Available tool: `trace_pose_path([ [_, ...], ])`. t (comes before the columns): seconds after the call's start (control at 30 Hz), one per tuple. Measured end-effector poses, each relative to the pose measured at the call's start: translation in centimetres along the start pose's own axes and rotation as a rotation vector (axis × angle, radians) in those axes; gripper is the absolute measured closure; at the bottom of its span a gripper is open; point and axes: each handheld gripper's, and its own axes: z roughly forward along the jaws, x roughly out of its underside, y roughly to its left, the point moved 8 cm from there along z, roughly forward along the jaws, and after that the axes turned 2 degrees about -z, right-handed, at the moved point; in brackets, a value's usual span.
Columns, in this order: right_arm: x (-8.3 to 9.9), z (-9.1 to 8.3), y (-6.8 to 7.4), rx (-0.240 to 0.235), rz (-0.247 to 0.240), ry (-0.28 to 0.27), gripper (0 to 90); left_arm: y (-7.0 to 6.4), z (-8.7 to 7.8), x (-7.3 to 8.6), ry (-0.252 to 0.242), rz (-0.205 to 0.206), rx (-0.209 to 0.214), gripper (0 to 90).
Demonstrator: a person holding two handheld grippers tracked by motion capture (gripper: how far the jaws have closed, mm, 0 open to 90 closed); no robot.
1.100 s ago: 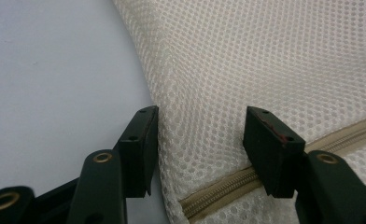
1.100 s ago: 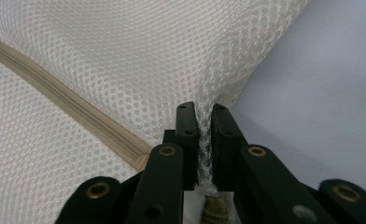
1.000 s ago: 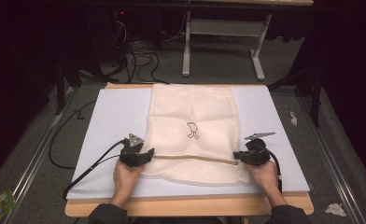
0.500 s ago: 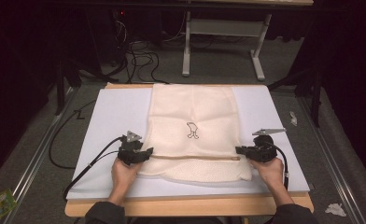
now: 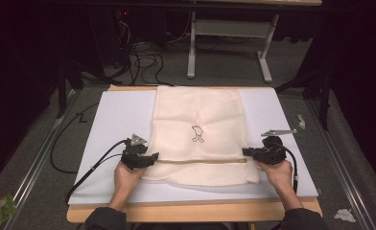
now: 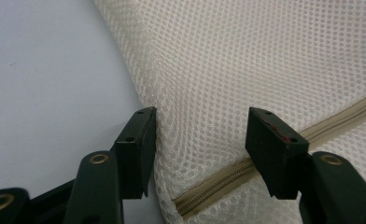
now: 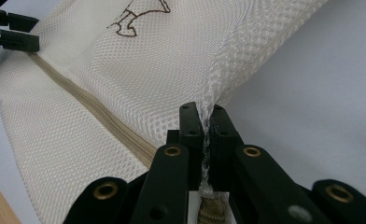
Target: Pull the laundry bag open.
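High view: a cream mesh bag [image 5: 200,136] lay flat down the middle of a white board [image 5: 116,112] on the table, its far edge at the board's far edge and its near edge short of the board's near edge. The person's left hand [image 5: 126,176] and right hand [image 5: 278,173] reached in from the near side, one at each side edge of the bag, level with the tan zipper [image 5: 200,161] running across its near part. The left gripper [image 5: 150,159] sat at the zipper's left end, the right gripper [image 5: 246,152] at its right end. Left gripper view: the jaws stood wide apart, straddling the bag's side edge and the zipper end, gripping nothing. Right gripper view: the jaws were pressed together on a pinched-up ridge of mesh beside the zipper. The bag was fine white netting with a small dark line drawing [image 5: 197,134] printed near its centre; whether it contained anything could not be told.
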Motion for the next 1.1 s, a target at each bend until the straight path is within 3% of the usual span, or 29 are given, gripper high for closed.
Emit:
trace_pose_path([
  [0.43, -1.1, -0.7, 0.5, 0.007, -0.030, -0.012, 88.0, -1.6, -0.9, -1.1, -0.012, 0.013, 0.036, 41.5],
  [0.8, -1.5, -0.9, 0.7, 0.005, -0.026, -0.021, 88.0, -1.1, -1.9, -1.8, -0.033, -0.009, 0.036, 40.9],
  [0.97, -1.6, -0.9, 0.8, 0.003, -0.025, -0.021, 88.0, -2.0, -1.8, -2.0, -0.036, -0.008, 0.061, 42.0],
  [1.1, -1.8, -0.9, 1.0, 0.002, -0.032, -0.024, 88.0, -3.2, -1.4, -2.0, -0.035, 0.026, 0.069, 44.7],
])
